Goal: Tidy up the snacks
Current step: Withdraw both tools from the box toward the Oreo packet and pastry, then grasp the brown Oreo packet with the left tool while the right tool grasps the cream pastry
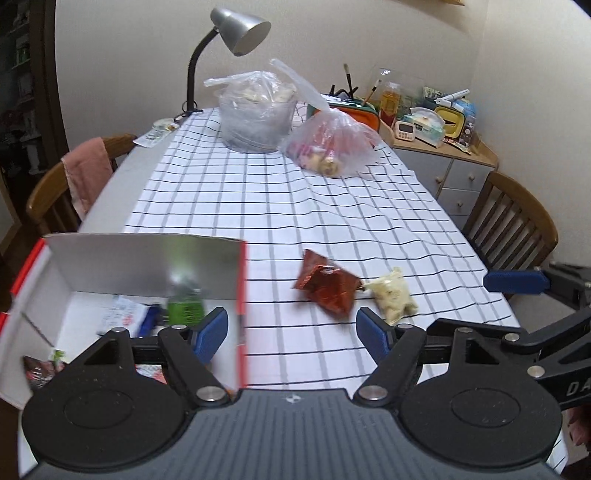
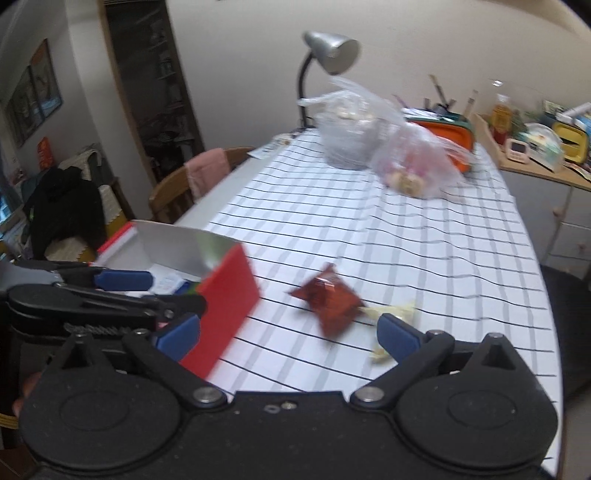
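Left wrist view: the left gripper [image 1: 291,334] hangs agape and empty at the tablecloth's [image 1: 258,206] near edge, crinkled red foil snack packet [image 1: 328,286] just beyond; the right gripper [image 2: 288,334] likewise empty.

- A silver gooseneck desk lamp [image 1: 236,33] is standing far ahead of the gripper.
- A pink cloth [image 1: 86,173] is hanging over a wooden chair [image 1: 44,195], ahead-left.
- A white digital timer [image 1: 404,129] is sitting ahead-right.
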`<move>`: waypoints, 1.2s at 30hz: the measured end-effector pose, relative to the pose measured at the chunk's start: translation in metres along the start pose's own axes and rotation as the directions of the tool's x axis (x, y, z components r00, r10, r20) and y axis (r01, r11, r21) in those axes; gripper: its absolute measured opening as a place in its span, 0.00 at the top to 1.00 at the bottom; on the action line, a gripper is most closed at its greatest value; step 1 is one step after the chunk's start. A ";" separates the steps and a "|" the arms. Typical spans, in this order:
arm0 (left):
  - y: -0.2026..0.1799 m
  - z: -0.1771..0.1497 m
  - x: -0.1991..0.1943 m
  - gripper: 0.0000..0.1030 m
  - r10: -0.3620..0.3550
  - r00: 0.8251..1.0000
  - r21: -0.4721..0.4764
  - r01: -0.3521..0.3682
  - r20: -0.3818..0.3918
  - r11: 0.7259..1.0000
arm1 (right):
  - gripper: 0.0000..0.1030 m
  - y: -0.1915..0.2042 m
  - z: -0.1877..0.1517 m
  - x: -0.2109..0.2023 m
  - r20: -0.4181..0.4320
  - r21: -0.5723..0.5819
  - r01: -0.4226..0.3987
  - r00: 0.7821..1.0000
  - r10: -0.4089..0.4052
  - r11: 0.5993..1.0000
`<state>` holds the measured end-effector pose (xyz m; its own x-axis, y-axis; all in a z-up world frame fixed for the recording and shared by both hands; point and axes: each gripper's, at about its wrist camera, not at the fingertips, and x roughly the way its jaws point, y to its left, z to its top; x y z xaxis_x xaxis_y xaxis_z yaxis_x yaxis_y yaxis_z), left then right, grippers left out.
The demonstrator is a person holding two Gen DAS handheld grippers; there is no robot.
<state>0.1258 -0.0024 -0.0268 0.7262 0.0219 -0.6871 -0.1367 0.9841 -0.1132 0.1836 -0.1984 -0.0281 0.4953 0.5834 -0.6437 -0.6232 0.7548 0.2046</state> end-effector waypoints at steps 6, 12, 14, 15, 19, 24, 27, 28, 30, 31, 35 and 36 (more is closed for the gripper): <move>-0.030 0.004 0.024 0.24 0.006 1.000 -0.035 -0.007 -0.025 0.999 | 0.01 -0.047 -0.008 -0.001 -0.023 -0.002 0.052 0.998 -0.052 0.999; -0.054 0.008 0.054 0.23 0.034 0.999 -0.066 -0.037 -0.040 0.997 | 0.01 -0.079 -0.013 0.012 -0.049 -0.038 0.066 0.997 -0.068 0.997; -0.059 0.010 0.064 0.23 0.045 0.998 -0.076 -0.049 -0.050 0.996 | 0.01 -0.086 -0.013 0.018 -0.058 -0.061 0.064 0.996 -0.067 0.996; -0.061 0.012 0.070 0.23 0.051 0.997 -0.081 -0.055 -0.055 0.995 | 0.01 -0.090 -0.013 0.022 -0.062 -0.069 0.059 0.996 -0.063 0.996; -0.063 0.018 0.096 0.23 0.086 0.992 -0.123 -0.097 -0.092 0.988 | 0.01 -0.102 -0.013 0.041 -0.086 -0.091 0.044 0.995 -0.052 0.995; -0.060 0.027 0.124 0.23 0.141 0.982 -0.172 -0.162 -0.129 0.972 | 0.01 -0.111 -0.012 0.069 -0.122 -0.112 0.023 0.992 -0.036 0.993; -0.058 0.032 0.138 0.23 0.164 0.975 -0.187 -0.191 -0.150 0.964 | 0.01 -0.114 -0.012 0.087 -0.146 -0.106 0.017 0.989 -0.033 0.994; -0.057 0.033 0.143 0.23 0.164 0.974 -0.193 -0.194 -0.159 0.962 | 0.01 -0.115 -0.012 0.092 -0.153 -0.108 0.015 0.988 -0.032 0.994; -0.055 0.035 0.153 0.23 0.169 0.971 -0.206 -0.203 -0.171 0.957 | 0.01 -0.115 -0.012 0.103 -0.168 -0.110 0.013 0.985 -0.031 0.994; -0.054 0.035 0.158 0.23 0.173 0.968 -0.209 -0.210 -0.181 0.955 | 0.01 -0.116 -0.013 0.108 -0.177 -0.111 0.009 0.984 -0.028 0.994; -0.049 0.040 0.178 0.23 0.173 0.962 -0.251 -0.225 -0.214 0.941 | 0.01 -0.113 -0.014 0.126 -0.206 -0.117 -0.009 0.979 -0.015 0.993; -0.048 0.041 0.183 0.23 0.164 0.961 -0.264 -0.221 -0.223 0.939 | 0.01 -0.112 -0.014 0.129 -0.208 -0.120 -0.011 0.978 -0.014 0.993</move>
<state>0.2927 -0.0384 -0.1174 0.5253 0.1428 -0.8388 -0.4671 0.8724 -0.1441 0.3087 -0.2116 -0.1439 0.3670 0.4975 -0.7860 -0.6971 0.7065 0.1217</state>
